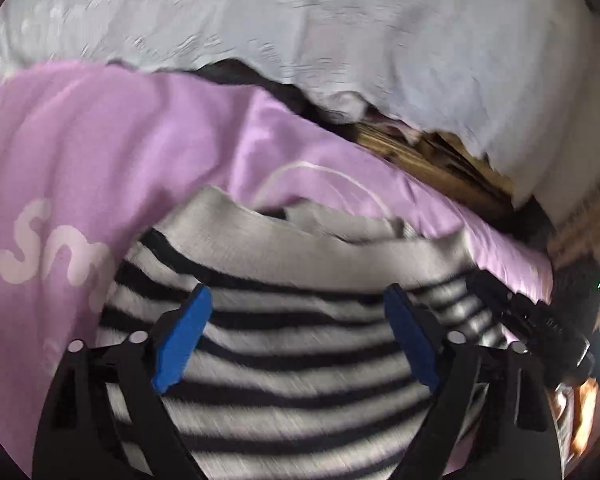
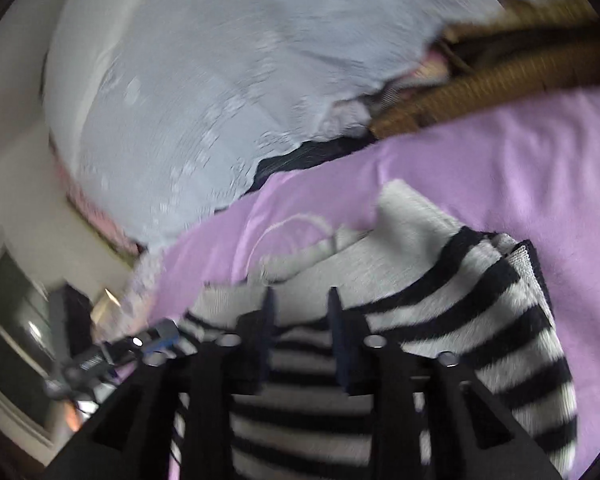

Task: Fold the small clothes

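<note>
A black-and-white striped knit garment (image 1: pixel 300 344) with a plain grey-white top band lies on a lilac sheet (image 1: pixel 100 152). My left gripper (image 1: pixel 298 300) hovers just over the stripes, its blue-padded jaws wide apart and empty. In the right wrist view the same striped garment (image 2: pixel 480 320) lies partly folded, its right edge doubled over. My right gripper (image 2: pixel 302 300) is over the garment's striped part near the grey band, with a narrow gap between its jaws and no cloth seen between them. The right gripper also shows at the right edge of the left wrist view (image 1: pixel 532 320).
A pale blue-white blanket (image 1: pixel 340 32) is bunched behind the lilac sheet, also in the right wrist view (image 2: pixel 220 80). A woven brown basket (image 1: pixel 428 160) peeks out under it, and a dark cloth (image 2: pixel 300 156). The left gripper shows at the lower left (image 2: pixel 156 344).
</note>
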The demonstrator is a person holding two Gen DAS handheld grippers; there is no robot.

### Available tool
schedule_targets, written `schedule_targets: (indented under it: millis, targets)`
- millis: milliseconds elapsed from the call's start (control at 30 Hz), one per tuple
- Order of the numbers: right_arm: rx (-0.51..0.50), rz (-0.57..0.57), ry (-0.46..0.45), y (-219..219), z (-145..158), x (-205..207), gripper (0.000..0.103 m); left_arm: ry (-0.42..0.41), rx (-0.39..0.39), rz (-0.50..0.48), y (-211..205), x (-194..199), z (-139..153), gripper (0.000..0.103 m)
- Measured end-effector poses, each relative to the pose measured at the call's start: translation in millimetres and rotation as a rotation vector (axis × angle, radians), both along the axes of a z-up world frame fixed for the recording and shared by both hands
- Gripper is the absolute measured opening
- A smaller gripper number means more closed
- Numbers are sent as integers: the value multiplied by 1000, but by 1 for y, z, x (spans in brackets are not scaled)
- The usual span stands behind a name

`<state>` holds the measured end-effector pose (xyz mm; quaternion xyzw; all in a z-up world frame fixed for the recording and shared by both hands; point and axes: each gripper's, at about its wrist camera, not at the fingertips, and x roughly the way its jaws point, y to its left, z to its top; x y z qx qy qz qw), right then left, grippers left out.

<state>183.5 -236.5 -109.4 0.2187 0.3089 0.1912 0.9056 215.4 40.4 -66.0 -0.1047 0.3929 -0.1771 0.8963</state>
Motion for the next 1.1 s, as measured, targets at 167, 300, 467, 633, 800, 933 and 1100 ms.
schedule_targets:
  millis: [167,300,467,633,800,933,1100]
  targets:
    - [-249,62,116,36,-40,-18,42,107,284,13,-38,-17,-45,99]
    - [-179,-12,76,18,-16,-47,30,47,310,45,-39,-50,-32,98]
    - [-313,48,105,27,-34,-95,35,50,299,79,-16,-84,-30,98]
    - [-329,50,123,25,-36,-102,35,33,485,91,-33,-113,-40,99]
    - [-392,58,-1,51,-11,-119,39,-86,454,126,-27,-131,-8,98]
    - [-400,89,1,67,-9,-110,47,-57,367,223,6,-114,3,98]
    - [-331,118,105,59,-38,-98,48,194,161,251,58,-79,-46,99]
